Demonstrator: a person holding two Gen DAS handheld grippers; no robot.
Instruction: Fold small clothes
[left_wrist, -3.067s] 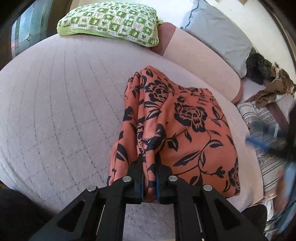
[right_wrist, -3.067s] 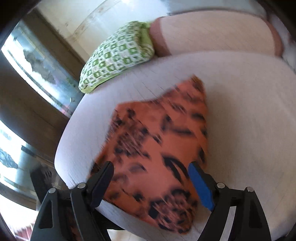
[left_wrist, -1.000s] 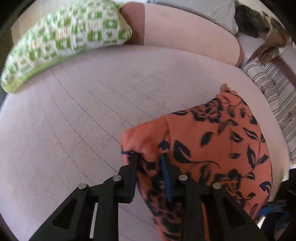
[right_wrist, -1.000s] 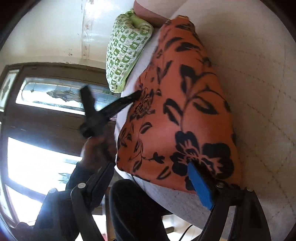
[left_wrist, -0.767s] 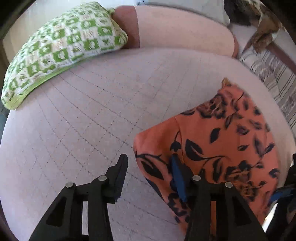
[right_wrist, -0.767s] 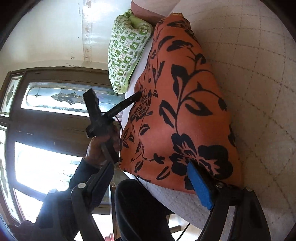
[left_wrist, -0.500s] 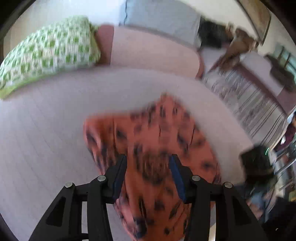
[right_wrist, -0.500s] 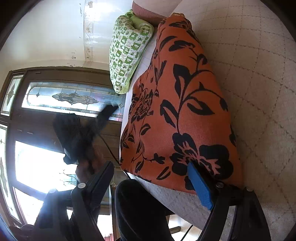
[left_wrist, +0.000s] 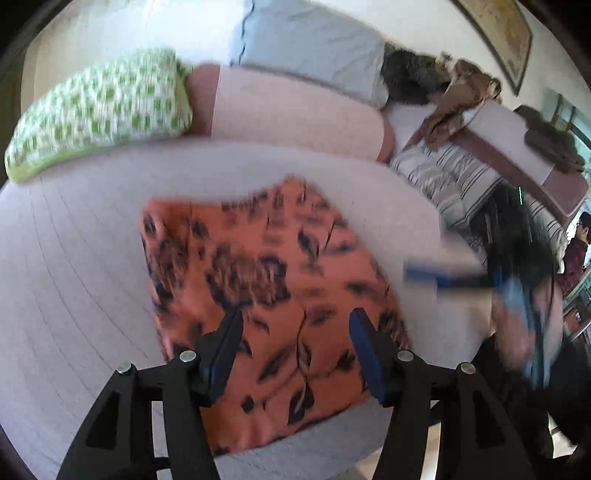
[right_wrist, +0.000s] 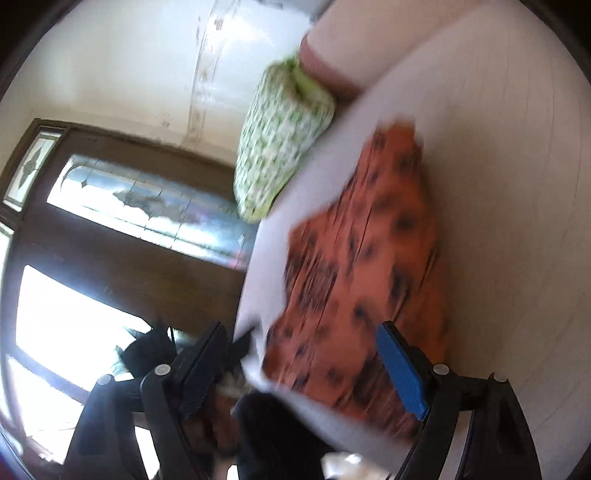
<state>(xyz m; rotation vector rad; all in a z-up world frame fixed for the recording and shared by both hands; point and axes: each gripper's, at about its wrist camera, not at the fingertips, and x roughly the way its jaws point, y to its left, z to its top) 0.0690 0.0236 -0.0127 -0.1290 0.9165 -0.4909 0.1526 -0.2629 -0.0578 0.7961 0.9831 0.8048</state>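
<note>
An orange garment with black flowers (left_wrist: 273, 295) lies folded in a rough rectangle near the front edge of a pale quilted sofa seat (left_wrist: 74, 258). My left gripper (left_wrist: 295, 343) is open and empty, held above the garment's near part. My right gripper (right_wrist: 303, 354) is open and empty, above the garment (right_wrist: 369, 273) at the seat's edge; it also shows blurred in the left wrist view (left_wrist: 461, 277) to the garment's right. Both views are motion-blurred.
A green-and-white checked cushion (left_wrist: 99, 110) lies at the back left of the seat, with a pink bolster (left_wrist: 295, 110) beside it. A grey pillow (left_wrist: 314, 48), striped cloth (left_wrist: 454, 181) and brown clothes (left_wrist: 461, 96) lie to the right. A wooden door with glass panes (right_wrist: 110, 236) stands left.
My left gripper opened and let go of the garment, then pulled back and up. My right gripper, open all along, has lifted away from the garment's edge.
</note>
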